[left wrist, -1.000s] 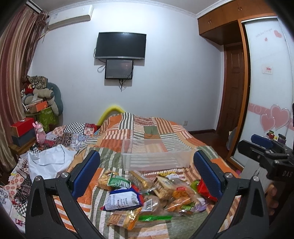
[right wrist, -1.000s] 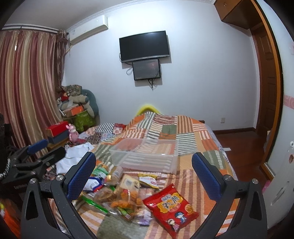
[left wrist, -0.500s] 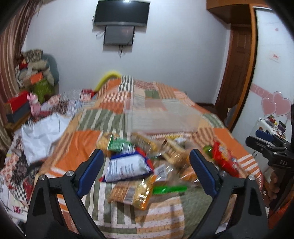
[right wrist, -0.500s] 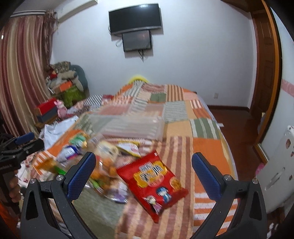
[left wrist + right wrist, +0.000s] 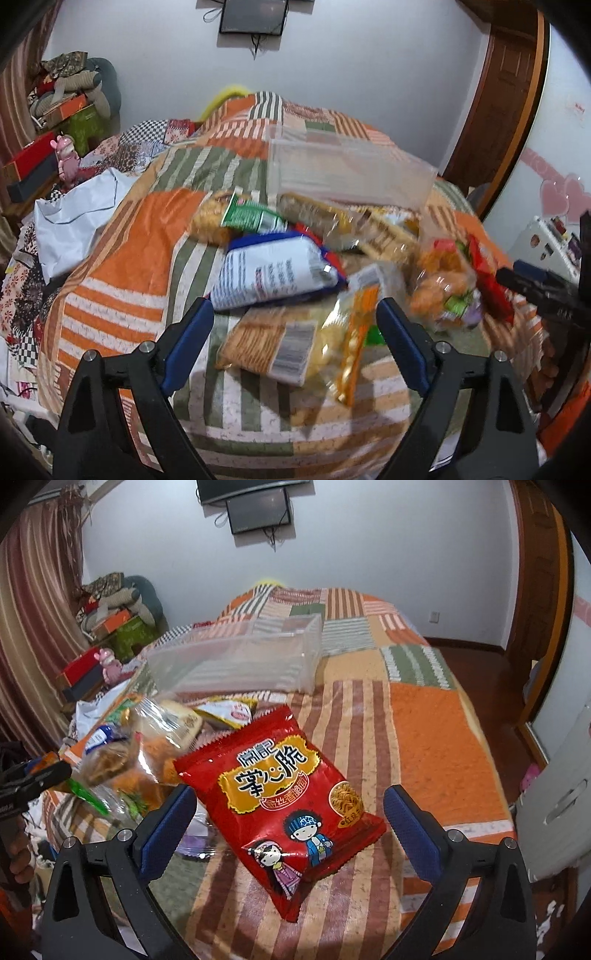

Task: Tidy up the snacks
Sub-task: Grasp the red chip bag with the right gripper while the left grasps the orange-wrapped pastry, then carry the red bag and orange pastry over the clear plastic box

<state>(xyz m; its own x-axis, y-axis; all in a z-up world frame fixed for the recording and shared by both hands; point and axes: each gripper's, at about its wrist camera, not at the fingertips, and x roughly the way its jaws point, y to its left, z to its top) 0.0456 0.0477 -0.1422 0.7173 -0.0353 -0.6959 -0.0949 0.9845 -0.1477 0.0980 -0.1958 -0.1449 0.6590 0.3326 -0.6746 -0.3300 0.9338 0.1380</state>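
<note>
Snacks lay heaped on the patchwork bed in front of us. Our right gripper had its blue fingers spread wide on either side of a red noodle-snack packet, which sat between them without touching either pad. That packet was glossy red with a gold label, black characters and two cartoon children near its lower edge, and it lay flat and slanted on a striped patch. Our left gripper was closing its fingers while they were apart, a clear biscuit packet with a barcode lying between them, untouched. Just beyond it lay a white-and-blue bag and a green-labelled packet; the rest of the pile was blurred. Behind the heap stood a clear plastic bin; we could see only the bedcover's stripes through its walls
</note>
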